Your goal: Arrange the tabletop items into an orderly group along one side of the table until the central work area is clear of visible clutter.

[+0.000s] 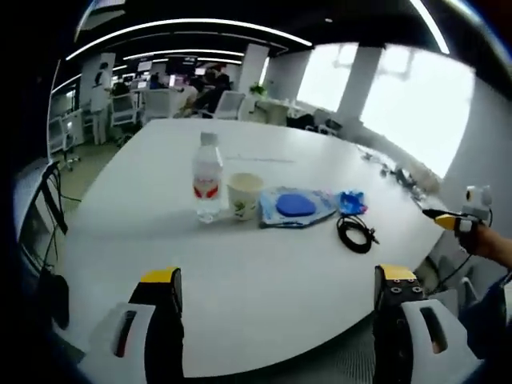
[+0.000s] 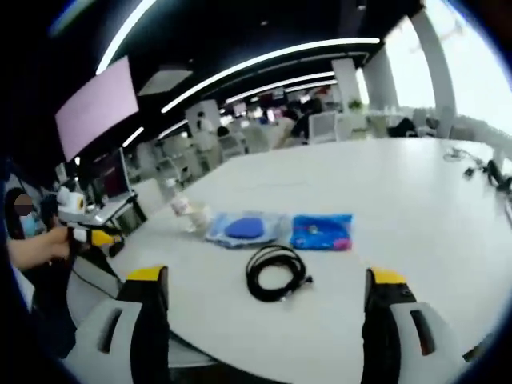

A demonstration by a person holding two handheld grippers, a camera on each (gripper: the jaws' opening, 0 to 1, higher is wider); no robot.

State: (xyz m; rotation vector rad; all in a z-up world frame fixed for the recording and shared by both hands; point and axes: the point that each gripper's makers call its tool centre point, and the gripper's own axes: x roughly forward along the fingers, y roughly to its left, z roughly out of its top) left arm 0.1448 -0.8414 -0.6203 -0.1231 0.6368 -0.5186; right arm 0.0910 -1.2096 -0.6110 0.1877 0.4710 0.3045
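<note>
Left claw (image 1: 276, 300) and right claw (image 2: 264, 296) both spread, empty, above counter (image 1: 264, 296) edge; risks: black cable (image 2: 277, 273) snagging a jaw, water bottle (image 1: 207, 178) tipping against paper cup (image 1: 244, 195).

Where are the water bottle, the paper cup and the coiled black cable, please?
Water bottle (image 1: 207, 180): left gripper view, on its red label.
Paper cup (image 1: 244, 197): left gripper view, on its side wall.
Black cable (image 2: 276, 274): right gripper view, on the middle of the coil.
</note>
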